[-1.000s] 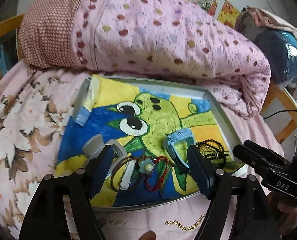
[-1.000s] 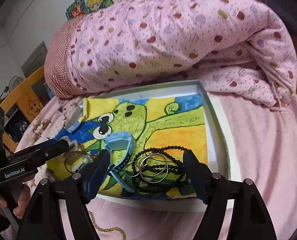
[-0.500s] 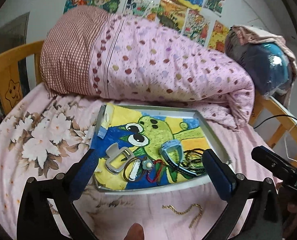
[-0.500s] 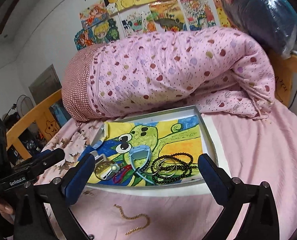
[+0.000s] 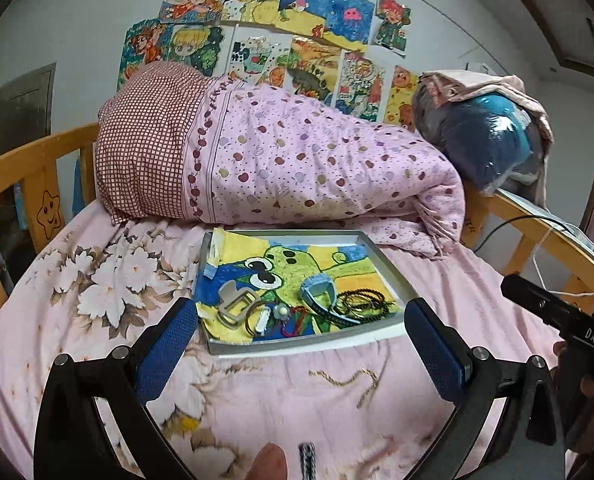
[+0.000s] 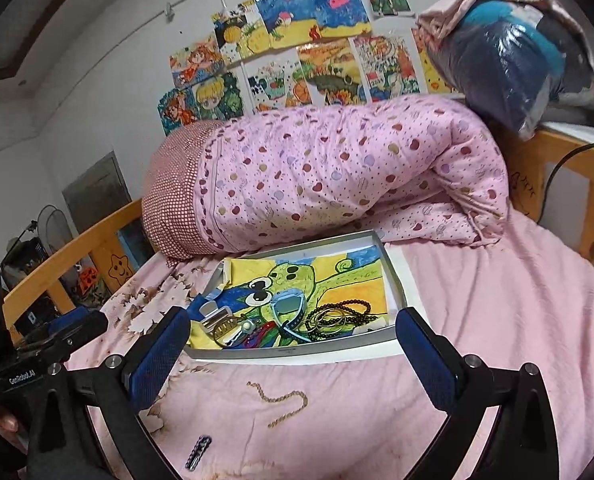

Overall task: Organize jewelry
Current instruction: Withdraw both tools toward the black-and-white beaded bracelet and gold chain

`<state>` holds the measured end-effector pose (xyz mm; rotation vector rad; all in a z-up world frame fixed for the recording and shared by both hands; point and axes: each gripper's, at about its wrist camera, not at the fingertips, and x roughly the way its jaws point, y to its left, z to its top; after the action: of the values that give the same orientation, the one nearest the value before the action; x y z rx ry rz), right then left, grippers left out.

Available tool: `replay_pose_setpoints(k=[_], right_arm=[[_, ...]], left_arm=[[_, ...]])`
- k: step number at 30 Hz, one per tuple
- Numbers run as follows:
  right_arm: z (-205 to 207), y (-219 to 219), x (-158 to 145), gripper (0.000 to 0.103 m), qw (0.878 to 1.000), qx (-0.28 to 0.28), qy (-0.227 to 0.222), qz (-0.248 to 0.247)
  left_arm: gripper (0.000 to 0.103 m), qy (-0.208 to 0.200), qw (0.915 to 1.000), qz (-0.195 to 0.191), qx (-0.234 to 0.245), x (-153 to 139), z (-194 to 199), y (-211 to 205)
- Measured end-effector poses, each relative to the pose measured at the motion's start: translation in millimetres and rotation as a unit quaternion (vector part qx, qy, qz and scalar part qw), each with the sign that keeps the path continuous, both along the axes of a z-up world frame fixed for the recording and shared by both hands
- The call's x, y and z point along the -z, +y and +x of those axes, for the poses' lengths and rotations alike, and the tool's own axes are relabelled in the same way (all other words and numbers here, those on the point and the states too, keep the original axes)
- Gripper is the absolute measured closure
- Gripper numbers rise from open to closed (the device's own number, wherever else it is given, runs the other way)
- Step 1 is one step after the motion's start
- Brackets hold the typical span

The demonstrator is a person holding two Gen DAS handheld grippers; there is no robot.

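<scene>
Both the left claw (image 5: 301,354) and the right claw (image 6: 293,356) gape wide, empty. A gold chain (image 6: 283,400) lies on the bed (image 6: 497,320) near the tray (image 6: 297,354).

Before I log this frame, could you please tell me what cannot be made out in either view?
- Small dark object, left wrist view: cut off by the bottom edge; in the right wrist view too small to identify.
- Items in the tray: the pile near the black beads overlaps, so separate pieces cannot be counted.
- Gold chain clasp: too small to see.
</scene>
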<state>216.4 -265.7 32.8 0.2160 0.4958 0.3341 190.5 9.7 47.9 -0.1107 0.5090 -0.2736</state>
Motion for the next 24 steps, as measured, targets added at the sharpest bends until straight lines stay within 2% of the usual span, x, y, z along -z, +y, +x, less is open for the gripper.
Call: replay_pose_setpoints(k=[7, 11, 15, 24], right_arm=[[-33.4, 0.6, -6.8, 0.0, 1.0, 0.0, -0.013, -0.017], [-49.6, -1.2, -0.4, 0.0, 1.0, 0.001, -0.008, -0.025], [-59.5, -0.8, 13.3, 0.0, 0.999, 0.0, 0.006, -0.033], [-71.2, 8.3, 55.5, 0.0, 0.997, -0.014, 0.046, -0.06]], left_arm=[[0.002, -0.002, 0.9999, -0.015, 0.006, -1.7, -33.0, 4.7], [0.002, 0.012, 0.9998, -0.016, 0.008, 4.9, -45.8, 9.9], [0.002, 0.025, 0.9996, -0.01, -0.005, 22.3, -60.0, 14.2], [0.002, 0.095, 0.9952, 0.014, -0.016, 76.3, -73.5, 15.1]])
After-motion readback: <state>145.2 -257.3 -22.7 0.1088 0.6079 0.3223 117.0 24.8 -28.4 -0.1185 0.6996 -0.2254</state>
